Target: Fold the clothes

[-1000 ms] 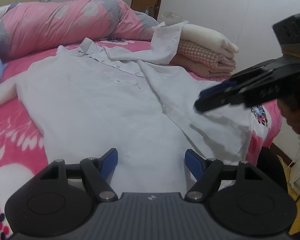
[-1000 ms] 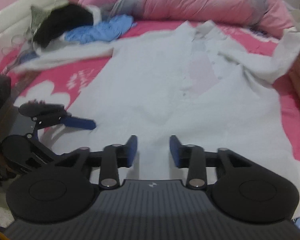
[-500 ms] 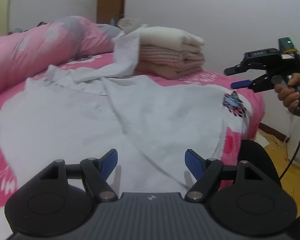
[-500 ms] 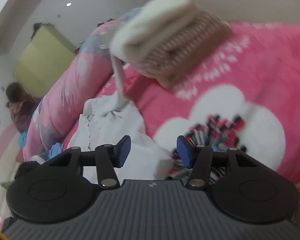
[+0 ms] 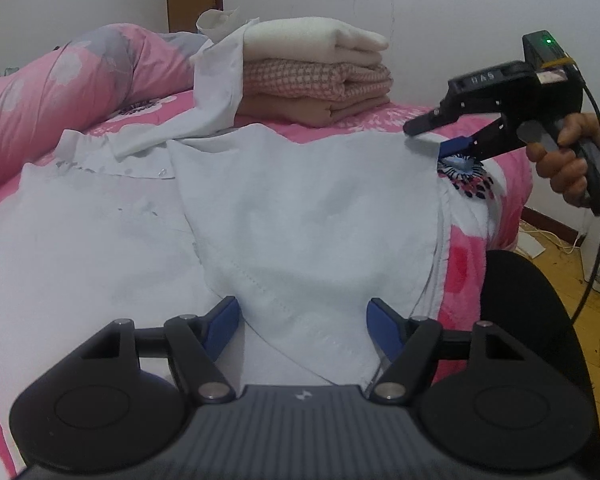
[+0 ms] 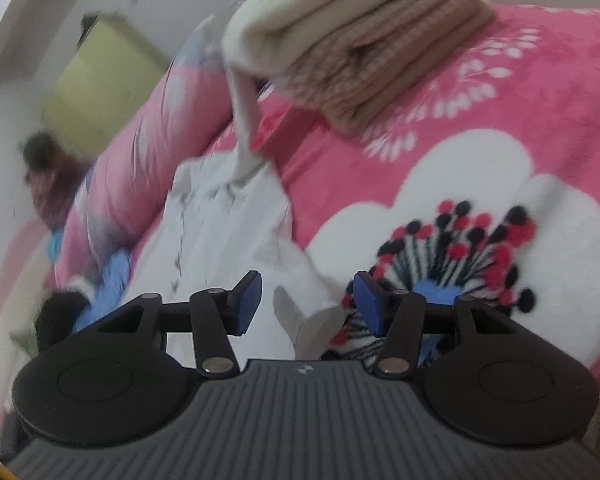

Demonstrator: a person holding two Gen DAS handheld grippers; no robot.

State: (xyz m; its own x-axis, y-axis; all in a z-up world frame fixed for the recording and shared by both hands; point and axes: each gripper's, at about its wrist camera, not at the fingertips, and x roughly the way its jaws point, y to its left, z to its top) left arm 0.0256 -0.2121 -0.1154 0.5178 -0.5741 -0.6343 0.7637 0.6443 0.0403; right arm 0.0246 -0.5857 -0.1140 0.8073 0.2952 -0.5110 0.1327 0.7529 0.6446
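White shirt (image 5: pixel 300 220) lies between both spread grippers, left gripper (image 5: pixel 304 326) and right gripper (image 6: pixel 306 300), folded stack (image 5: pixel 316 80) behind.

The left gripper (image 5: pixel 304 326) has a black, ribbed body with blue pads (image 5: pixel 222 322) and silver screws behind the jaws. The right gripper (image 5: pixel 436 134) looks the same, with a green light, a black cable and a grey handle.

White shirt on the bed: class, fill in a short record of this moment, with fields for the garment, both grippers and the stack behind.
garment: white button-up shirt, spread on pink floral blanket
left gripper: open, jaws astride the shirt's lower hem
right gripper: open, shirt edge between its jaws, not pinched
stack: cream, pink-checked and tan folded clothes, one shirt sleeve draped against it
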